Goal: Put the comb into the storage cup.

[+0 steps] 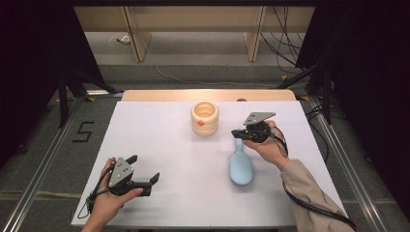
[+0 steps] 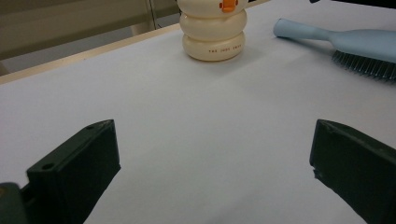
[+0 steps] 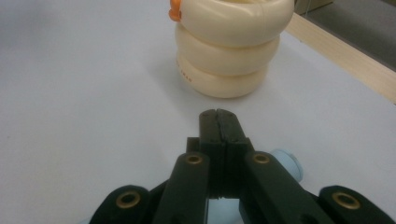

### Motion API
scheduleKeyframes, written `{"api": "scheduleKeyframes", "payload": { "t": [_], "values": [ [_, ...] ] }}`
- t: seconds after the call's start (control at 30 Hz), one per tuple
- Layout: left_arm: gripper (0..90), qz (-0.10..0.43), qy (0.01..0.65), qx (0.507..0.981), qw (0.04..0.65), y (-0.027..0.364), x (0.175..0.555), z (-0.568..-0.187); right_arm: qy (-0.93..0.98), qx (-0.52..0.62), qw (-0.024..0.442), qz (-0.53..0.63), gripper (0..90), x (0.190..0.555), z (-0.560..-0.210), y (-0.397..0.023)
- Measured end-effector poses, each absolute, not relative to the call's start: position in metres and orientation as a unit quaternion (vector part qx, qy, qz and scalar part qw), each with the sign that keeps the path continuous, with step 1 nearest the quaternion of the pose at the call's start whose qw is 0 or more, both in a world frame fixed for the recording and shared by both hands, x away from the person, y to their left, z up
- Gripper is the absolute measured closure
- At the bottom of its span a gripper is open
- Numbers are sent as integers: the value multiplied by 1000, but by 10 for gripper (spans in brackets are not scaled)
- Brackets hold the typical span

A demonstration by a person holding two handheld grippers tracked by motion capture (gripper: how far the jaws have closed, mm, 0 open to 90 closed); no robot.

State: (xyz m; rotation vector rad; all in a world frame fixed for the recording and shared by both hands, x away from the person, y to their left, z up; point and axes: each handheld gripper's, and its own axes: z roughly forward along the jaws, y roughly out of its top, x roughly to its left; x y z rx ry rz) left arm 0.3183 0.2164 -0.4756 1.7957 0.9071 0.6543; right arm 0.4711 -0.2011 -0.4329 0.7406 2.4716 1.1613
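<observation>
A cream holder (image 1: 204, 118) made of stacked rings, with an orange knob on its side, stands upright at the far middle of the white table (image 1: 164, 140). A light blue hairbrush (image 1: 241, 164) lies to its right, handle toward the holder. My right gripper (image 1: 235, 133) hovers over the handle's tip, jaws shut with nothing between them. In the right gripper view the shut jaws (image 3: 219, 114) point at the holder (image 3: 229, 51), with the handle's end (image 3: 287, 165) beneath them. My left gripper (image 1: 143, 167) rests open at the near left; between its wide jaws (image 2: 212, 154) lies bare table, with holder (image 2: 214, 32) and brush (image 2: 345, 42) farther off.
A wooden strip (image 1: 208, 94) borders the table's far edge. Black stand legs (image 1: 67, 92) and cables (image 1: 285, 53) are on the floor beyond and beside the table. A taped "5" (image 1: 83, 131) marks the floor at the left.
</observation>
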Motion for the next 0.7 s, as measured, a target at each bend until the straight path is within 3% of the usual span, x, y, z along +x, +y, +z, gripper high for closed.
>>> {"api": "scheduleKeyframes", "payload": {
  "t": [0.7],
  "values": [
    [14,267,370,743,490,215,318,-477,908,271,147,282,900,500,-452,-181]
  ]
}}
